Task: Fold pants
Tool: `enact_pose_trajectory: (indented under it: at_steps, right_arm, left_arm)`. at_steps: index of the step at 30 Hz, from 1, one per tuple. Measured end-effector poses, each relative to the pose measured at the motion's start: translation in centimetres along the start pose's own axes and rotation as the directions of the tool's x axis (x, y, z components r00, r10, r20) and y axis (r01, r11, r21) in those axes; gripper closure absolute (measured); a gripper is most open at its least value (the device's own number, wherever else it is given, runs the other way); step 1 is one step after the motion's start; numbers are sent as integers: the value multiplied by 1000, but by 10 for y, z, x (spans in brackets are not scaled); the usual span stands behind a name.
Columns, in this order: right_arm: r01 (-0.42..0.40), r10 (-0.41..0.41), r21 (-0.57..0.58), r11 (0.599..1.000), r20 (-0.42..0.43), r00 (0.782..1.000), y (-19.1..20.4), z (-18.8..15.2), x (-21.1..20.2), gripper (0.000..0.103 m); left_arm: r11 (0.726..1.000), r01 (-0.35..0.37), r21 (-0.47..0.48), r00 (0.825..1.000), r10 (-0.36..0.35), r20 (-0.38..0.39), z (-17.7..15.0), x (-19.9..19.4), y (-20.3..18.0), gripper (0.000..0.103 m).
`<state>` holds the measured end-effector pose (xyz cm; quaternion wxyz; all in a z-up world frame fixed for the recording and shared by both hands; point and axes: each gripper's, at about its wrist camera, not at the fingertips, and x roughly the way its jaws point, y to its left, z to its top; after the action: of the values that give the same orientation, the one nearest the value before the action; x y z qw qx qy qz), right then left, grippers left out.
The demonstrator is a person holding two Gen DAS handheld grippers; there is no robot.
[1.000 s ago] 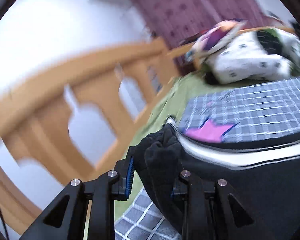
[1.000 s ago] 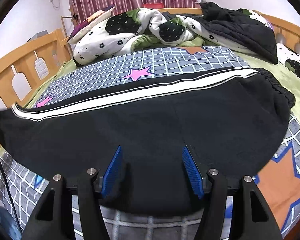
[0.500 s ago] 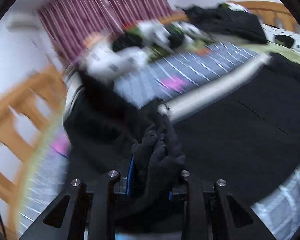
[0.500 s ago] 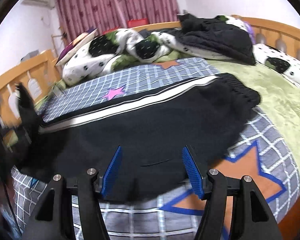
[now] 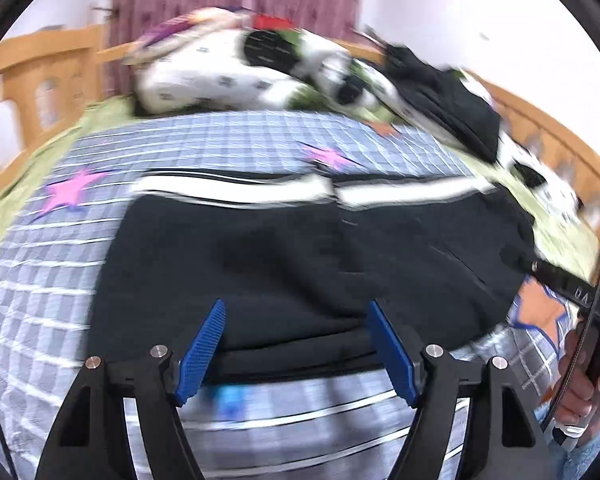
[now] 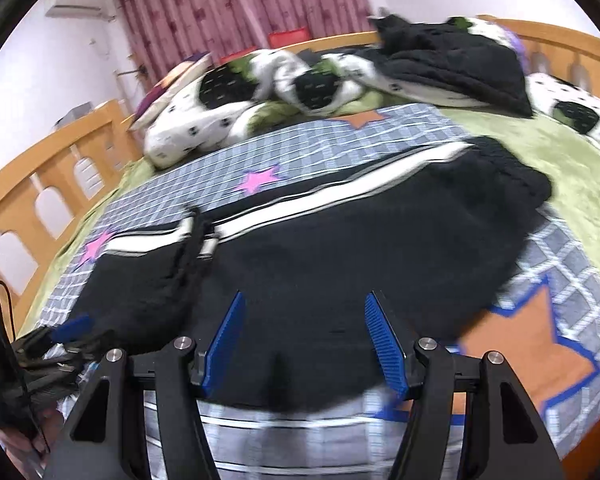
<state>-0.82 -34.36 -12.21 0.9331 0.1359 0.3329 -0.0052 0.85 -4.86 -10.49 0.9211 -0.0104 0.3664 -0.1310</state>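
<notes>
Left wrist view: the left gripper (image 5: 296, 354) hangs over the near hem of the black pants (image 5: 300, 256), its blue pads spread and opening, nothing pinched between them. The pants lie flat across the checked blanket (image 5: 52, 280) on the wooden-railed bed (image 5: 32, 80), their white side stripe (image 5: 260, 192) along the far edge. A hand (image 5: 584, 384) grips the other tool at the right border.

Right wrist view: the right gripper (image 6: 302, 350) hovers above the pants (image 6: 340, 264), jaws apart and clamping no cloth. One leg end is folded over onto the left part of the garment. Crumpled bedding (image 6: 204, 120) and dark clothing (image 6: 456, 68) sit beyond.
</notes>
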Motion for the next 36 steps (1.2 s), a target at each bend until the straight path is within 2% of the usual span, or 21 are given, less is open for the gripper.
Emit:
enact_pose_trajectory:
  at_steps: [2,5,7,10,14,17,18,19,21,23,24,25,28,30,31,33,36]
  right_arm:
    - [-61,61,-23,998,-30,998,22,0,11,41]
    - [-136,128,-83,987,-91,988,63,0,34,42]
    - [-165,147,-154,974,-118,982,93,-4,45,49]
    - [-173,140,-277,945,-135,981,133,-10,55,52]
    - [-145,87,-379,914,-165,982,165,-13,77,56]
    - [-117,24,-452,884,-206,978,175,-24,97,81]
    - [-94,-2,-481,872,-195,981,176,-27,99,94]
    - [-79,-4,-492,867,-164,986,175,-29,94,101]
    - [-68,28,-433,899,-98,995,163,-21,75,100]
    - [-116,115,-303,946,-21,993,138,-9,49,103]
    - [-145,148,-248,958,-7,989,128,-6,41,103]
    - [-169,166,-206,964,-32,986,117,-6,41,103]
    - [-127,106,-233,964,-100,989,116,-10,57,99]
    - [-162,134,-230,960,-132,982,120,-8,62,98]
    - [-199,170,-235,951,-137,976,126,-4,63,87]
    - [-195,163,-285,939,-131,978,140,-2,65,66]
    - [-140,86,-387,911,-152,985,161,2,85,63]
  left_arm:
    - [994,-106,-29,994,106,8,-5,-9,37,30]
    - [975,-216,-55,976,216,-5,-11,-9,86,30]
    - [962,-263,-68,965,262,-26,-15,-4,110,30]
    - [952,-285,-112,958,281,-52,-21,-3,142,30]
    - [951,-268,-155,963,260,-70,-23,-6,164,30]
    - [954,-262,-146,965,256,-63,-24,-8,161,30]
    - [955,-262,-136,965,256,-60,-24,-8,159,30]
    - [957,-263,-125,964,258,-56,-25,-9,156,30]
    - [959,-262,-111,965,258,-43,-25,-11,154,30]
    - [962,-253,-106,968,250,-38,-26,-12,152,30]
    - [963,-247,-108,969,244,-42,-26,-10,152,30]
    - [965,-238,-113,971,234,-49,-26,-8,152,30]
    - [965,-218,-143,975,209,-76,-26,-2,156,30]
    - [965,-211,-158,977,201,-77,-27,-2,157,30]
    - [964,-211,-161,977,202,-75,-27,-2,158,30]
    - [962,-217,-165,975,207,-77,-27,-1,160,30]
    - [961,-226,-162,973,214,-88,-28,3,163,30]
